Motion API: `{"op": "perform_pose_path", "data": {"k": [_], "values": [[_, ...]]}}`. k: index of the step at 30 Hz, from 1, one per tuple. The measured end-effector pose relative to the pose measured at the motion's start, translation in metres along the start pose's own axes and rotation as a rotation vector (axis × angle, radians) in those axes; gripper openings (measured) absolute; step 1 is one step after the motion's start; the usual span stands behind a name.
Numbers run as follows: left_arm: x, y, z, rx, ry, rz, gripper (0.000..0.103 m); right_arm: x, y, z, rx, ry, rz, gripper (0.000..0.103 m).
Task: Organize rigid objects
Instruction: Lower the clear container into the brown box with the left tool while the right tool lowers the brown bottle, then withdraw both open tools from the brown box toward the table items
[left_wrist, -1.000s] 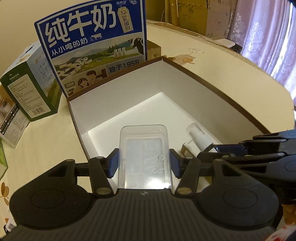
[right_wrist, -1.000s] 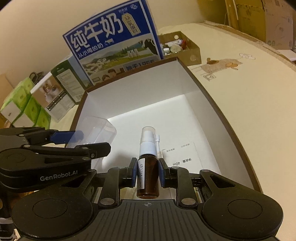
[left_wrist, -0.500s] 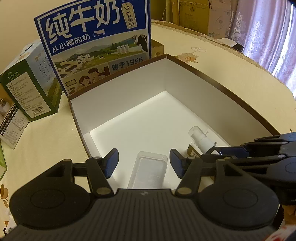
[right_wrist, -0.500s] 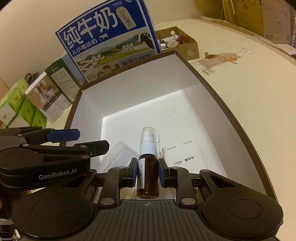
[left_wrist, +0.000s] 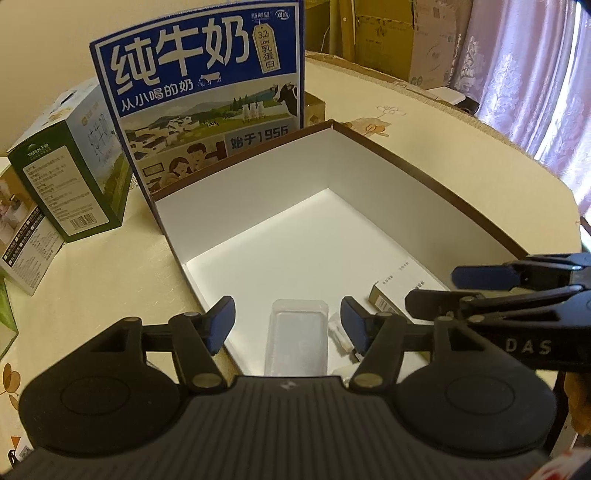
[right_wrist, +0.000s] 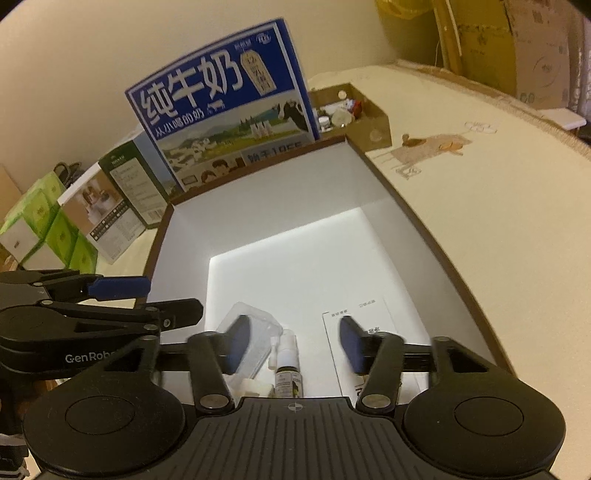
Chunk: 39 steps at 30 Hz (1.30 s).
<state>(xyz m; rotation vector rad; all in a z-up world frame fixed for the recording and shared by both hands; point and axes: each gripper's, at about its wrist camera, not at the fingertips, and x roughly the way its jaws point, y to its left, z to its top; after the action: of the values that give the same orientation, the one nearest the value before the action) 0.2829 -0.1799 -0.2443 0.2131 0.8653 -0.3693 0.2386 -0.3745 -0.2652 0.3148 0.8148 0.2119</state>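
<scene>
both tongs stand open over the white box

the cream surface spreads out ahead of and to both sides of the tongs. on it, directly ahead of both tongs, sits the white box with a brown rim, its near end below them. past the box's far wall a blue milk carton stands upright. left of that, off to the left of the left tongs, are a green carton and more cartons beside it. in the right wrist view a small brown cardboard box holding little items sits beyond the far right corner of the white box.

the left tongs are spread wide; their jaws have just been opening. the clear plastic case lies flat on the box floor below the gap, and the pads touch nothing.

the right tongs are also apart, their jaws having just been opening. the brown spray bottle with a white nozzle lies on the box floor below the gap, free of both pads, just right of the clear case. a white paper carton lies flat on the floor under the right finger of these tongs, just right of the bottle.
</scene>
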Motion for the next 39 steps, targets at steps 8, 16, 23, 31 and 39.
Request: {"op": "perform_pose_path", "data": {"k": [8,16,23,31,39], "values": [[-0.030,0.002,-0.011,-0.007,-0.031,-0.020,0.064,-0.030,0.009,-0.008,-0.009,-0.046,-0.033,0.065],[-0.075,0.009,-0.028,-0.028,-0.091,-0.024,0.072,-0.059,0.027,-0.021,-0.033,-0.060,-0.061,0.065],[-0.118,0.020,-0.054,-0.084,-0.131,-0.015,0.072,-0.078,0.049,-0.041,-0.040,-0.055,-0.057,0.065],[-0.159,0.032,-0.095,-0.136,-0.116,0.017,0.072,-0.098,0.081,-0.064,-0.051,-0.053,-0.002,0.065],[-0.197,0.047,-0.132,-0.198,-0.118,0.076,0.072,-0.110,0.123,-0.083,-0.091,-0.038,0.073,0.065]]}}
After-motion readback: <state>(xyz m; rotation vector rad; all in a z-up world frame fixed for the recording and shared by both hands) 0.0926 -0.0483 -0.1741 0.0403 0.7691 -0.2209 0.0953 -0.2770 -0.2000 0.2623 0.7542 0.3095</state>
